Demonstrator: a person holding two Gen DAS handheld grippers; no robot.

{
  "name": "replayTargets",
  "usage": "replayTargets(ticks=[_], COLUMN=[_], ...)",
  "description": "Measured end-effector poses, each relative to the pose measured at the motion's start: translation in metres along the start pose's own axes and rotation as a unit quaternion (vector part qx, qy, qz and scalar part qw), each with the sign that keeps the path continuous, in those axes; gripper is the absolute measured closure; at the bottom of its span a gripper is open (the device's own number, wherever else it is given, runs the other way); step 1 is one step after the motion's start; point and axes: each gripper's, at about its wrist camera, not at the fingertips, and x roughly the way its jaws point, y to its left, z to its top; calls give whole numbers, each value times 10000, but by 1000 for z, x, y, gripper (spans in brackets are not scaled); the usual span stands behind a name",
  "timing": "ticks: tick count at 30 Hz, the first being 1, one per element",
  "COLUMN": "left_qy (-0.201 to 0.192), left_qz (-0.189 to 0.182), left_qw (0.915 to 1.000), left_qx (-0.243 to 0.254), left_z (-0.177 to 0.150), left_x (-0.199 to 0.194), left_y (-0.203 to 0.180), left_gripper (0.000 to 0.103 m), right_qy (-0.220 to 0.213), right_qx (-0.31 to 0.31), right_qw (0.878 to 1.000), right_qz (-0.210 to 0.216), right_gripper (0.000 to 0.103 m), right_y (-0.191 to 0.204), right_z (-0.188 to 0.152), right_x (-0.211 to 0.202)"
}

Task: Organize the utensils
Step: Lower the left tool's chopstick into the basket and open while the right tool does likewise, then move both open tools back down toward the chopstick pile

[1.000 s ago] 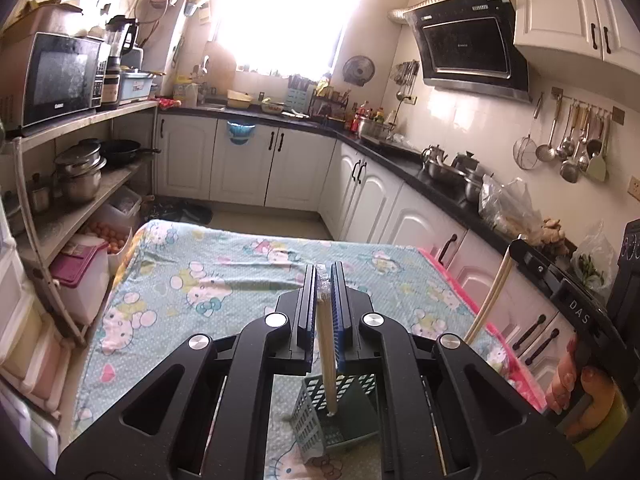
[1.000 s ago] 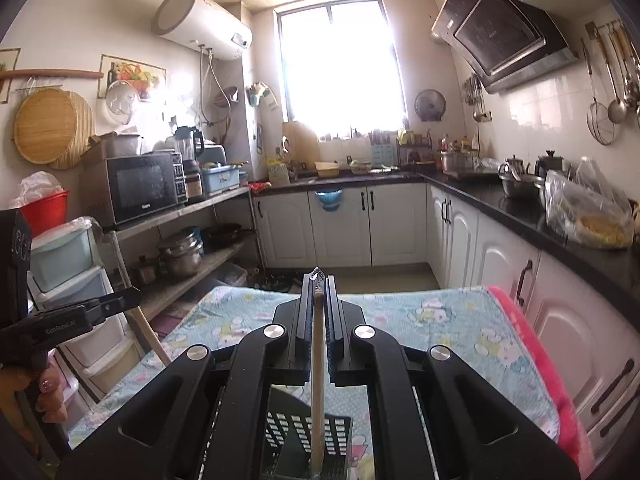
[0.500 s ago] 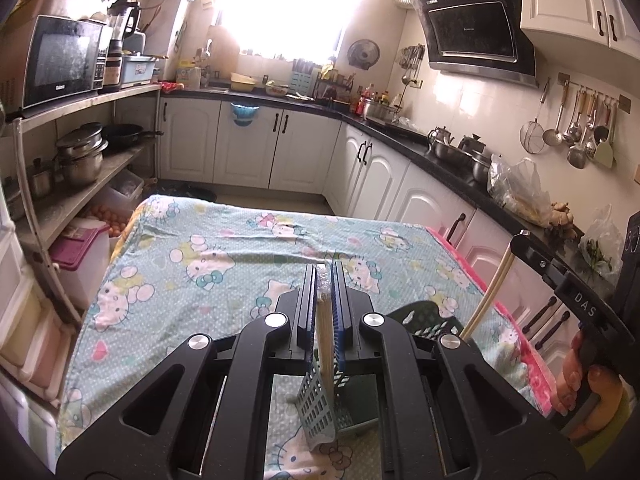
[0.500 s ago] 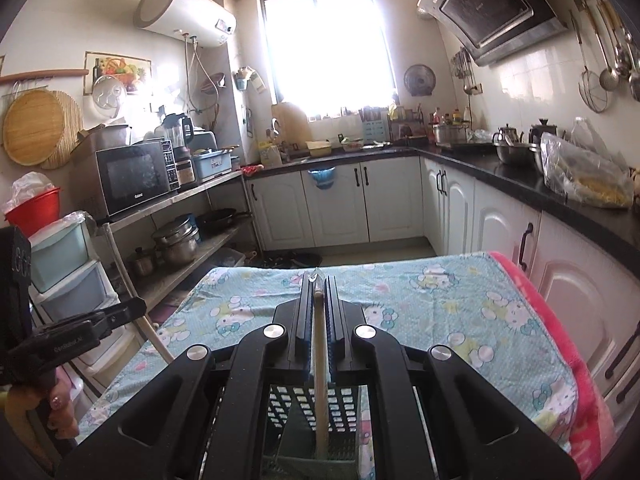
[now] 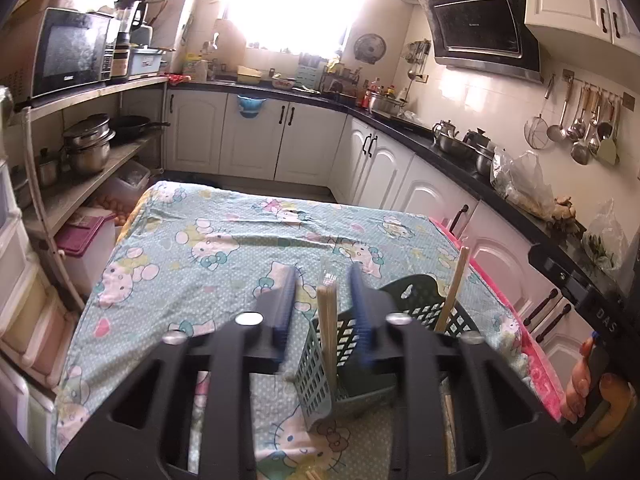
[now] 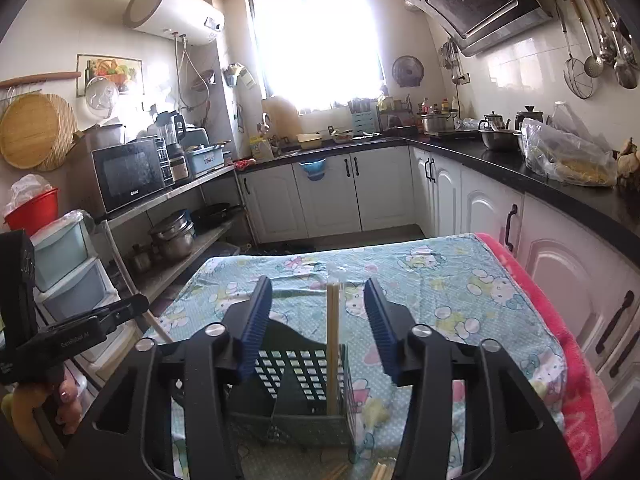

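Bench (image 5: 224, 264) under a cartoon-print cloth carries one dark green slotted utensil caddy (image 6: 296, 376), standing near the front edge, between the two grippers. Left gripper (image 5: 322, 304): fingers opening, a wrapped pair of chopsticks (image 5: 327, 332) between them, pads clear of it; its lower end sits inside the caddy. Right gripper (image 6: 320, 316): fingers opening wide, a second pair of chopsticks (image 6: 332, 344) upright between them, untouched, foot in the caddy's right compartment. Count: two grippers, one caddy, two chopstick pairs in the caddy; loose chopstick ends (image 6: 380, 472) show on the cloth at the bottom of the right wrist view, number not readable. Risks, as judged: both pairs stand nearly upright and unsupported, so either could topple against a finger and be flicked out on withdrawal; the caddy looks light, and a finger catching its rim could tip it. In the left wrist view the caddy appears tilted, possibly lens distortion; cannot tell.
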Motion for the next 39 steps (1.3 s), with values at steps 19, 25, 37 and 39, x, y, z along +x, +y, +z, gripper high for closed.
replayTargets(ticks=[19,25,37,39], left_qy=[-377,-312,-108,-71], left_qz=[190,179,169,170], left_qw=[9989,9991,9996,9995], left_qx=[-218,-206,-217,-237], left_z=[-15,-28,-56,-60], left_x=[-50,-58,-62,-62], left_y=[1,-2,-5,-5], left_gripper=[11,11,11,11], right_qy=[-197,-107,175,209], right_qx=[-286,-298,-273,-276], right_qw=[9992,9992,9992,9991], right_qz=[-215,-255,-237,-232], right_gripper=[37,37,37,37], right_y=[-4,-8,-12,-12], right_z=[-9,-21,-49,-53], right_x=[-56,-64,-68,-68])
